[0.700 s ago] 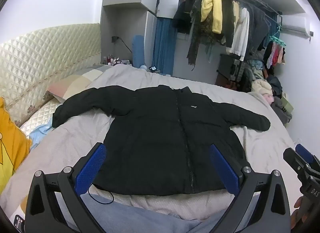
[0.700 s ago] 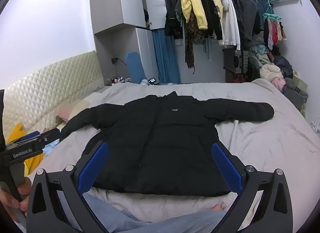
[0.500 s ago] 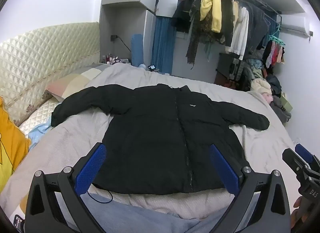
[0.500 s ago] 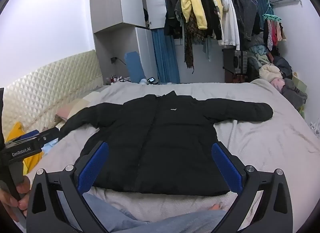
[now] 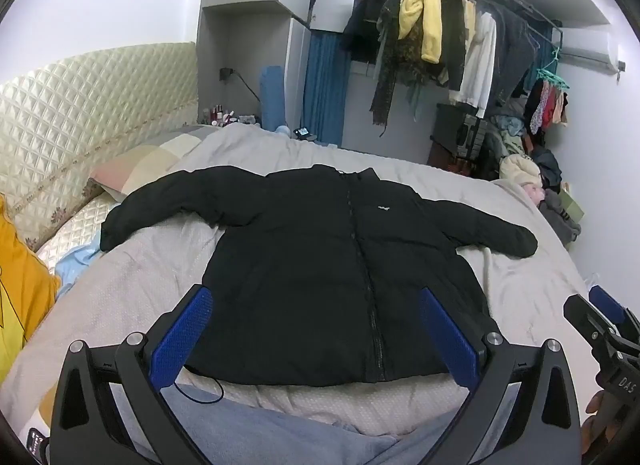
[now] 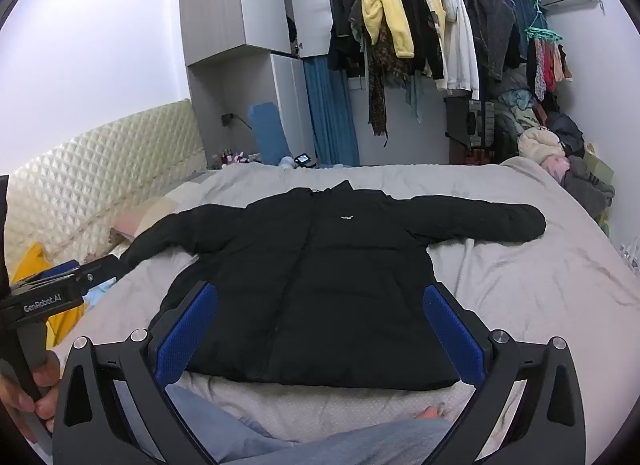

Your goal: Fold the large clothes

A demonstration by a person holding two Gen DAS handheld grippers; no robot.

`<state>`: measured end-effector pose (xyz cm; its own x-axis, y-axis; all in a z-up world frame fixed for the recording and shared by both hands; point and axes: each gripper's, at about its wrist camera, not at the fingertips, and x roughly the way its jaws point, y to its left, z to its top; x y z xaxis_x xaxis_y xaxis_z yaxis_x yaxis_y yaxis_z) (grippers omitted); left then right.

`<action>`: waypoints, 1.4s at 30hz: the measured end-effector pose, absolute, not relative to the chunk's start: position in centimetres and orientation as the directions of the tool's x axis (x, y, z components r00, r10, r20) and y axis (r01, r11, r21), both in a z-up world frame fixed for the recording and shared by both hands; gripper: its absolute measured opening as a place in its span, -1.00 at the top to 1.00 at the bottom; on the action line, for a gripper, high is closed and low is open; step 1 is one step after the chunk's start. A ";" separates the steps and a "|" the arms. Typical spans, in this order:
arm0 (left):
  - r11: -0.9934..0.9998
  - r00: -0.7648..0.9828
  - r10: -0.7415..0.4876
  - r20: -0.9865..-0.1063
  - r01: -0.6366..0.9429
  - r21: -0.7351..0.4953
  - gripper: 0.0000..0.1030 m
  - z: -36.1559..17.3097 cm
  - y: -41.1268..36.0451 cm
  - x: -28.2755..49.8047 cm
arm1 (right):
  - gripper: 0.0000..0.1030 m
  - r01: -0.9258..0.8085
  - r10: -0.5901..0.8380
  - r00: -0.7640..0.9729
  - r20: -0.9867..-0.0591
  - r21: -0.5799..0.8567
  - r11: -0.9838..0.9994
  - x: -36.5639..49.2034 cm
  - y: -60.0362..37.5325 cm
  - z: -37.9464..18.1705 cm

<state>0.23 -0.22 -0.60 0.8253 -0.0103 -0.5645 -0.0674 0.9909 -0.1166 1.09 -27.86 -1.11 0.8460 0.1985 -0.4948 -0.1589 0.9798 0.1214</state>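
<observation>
A black puffer jacket (image 5: pixel 332 265) lies flat and zipped, front up, on the grey bed (image 5: pixel 532 285), both sleeves spread out sideways. It also shows in the right wrist view (image 6: pixel 312 277). My left gripper (image 5: pixel 316 301) is open and empty, held above the jacket's hem. My right gripper (image 6: pixel 320 297) is open and empty, also held above the hem. The right gripper shows at the right edge of the left wrist view (image 5: pixel 600 329). The left gripper shows at the left edge of the right wrist view (image 6: pixel 60 285).
A quilted headboard (image 5: pixel 80 105) and pillows (image 5: pixel 148 161) lie to the left, with a yellow cushion (image 5: pixel 20 285). A rail of hanging clothes (image 6: pixel 420 25) and a clothes pile (image 6: pixel 560 157) stand beyond the bed. The person's legs in blue trousers (image 6: pixel 320 441) are at the near edge.
Both grippers have drifted slightly, so the jacket sits a touch lower in the views. The jacket has not moved. Both grippers stay open.
</observation>
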 end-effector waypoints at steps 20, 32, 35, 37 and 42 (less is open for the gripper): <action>0.990 0.813 -0.044 -0.580 -0.043 -0.135 -1.00 -1.4 -0.8 0.2 | -1.00 -0.134 0.169 0.842 -0.512 0.105 0.985 0.9 -28.3 -1.8; 0.991 0.818 -0.037 -0.574 -0.045 -0.128 -1.00 -1.0 -1.1 0.1 | -1.00 -0.124 0.154 0.843 -0.516 0.093 0.988 0.9 -28.7 -1.9; 0.991 0.816 -0.038 -0.577 -0.043 -0.126 -1.00 -0.8 -1.1 0.1 | -1.00 -0.122 0.155 0.844 -0.514 0.098 0.988 0.9 -28.7 -1.9; 0.991 0.817 -0.038 -0.575 -0.043 -0.126 -1.00 -0.8 -1.2 0.0 | -1.00 -0.123 0.160 0.842 -0.515 0.104 0.987 1.0 -28.7 -1.9; 0.991 0.819 -0.041 -0.572 -0.039 -0.127 -1.00 -0.7 -1.2 -0.1 | -1.00 -0.121 0.155 0.842 -0.517 0.100 0.988 0.9 -28.8 -1.9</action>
<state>-0.08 -1.18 -0.70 0.8191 -0.0409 -0.5723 -0.0392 0.9911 -0.1270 0.90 -28.75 -1.86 0.8418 0.1554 -0.5170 -0.1210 0.9876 0.0998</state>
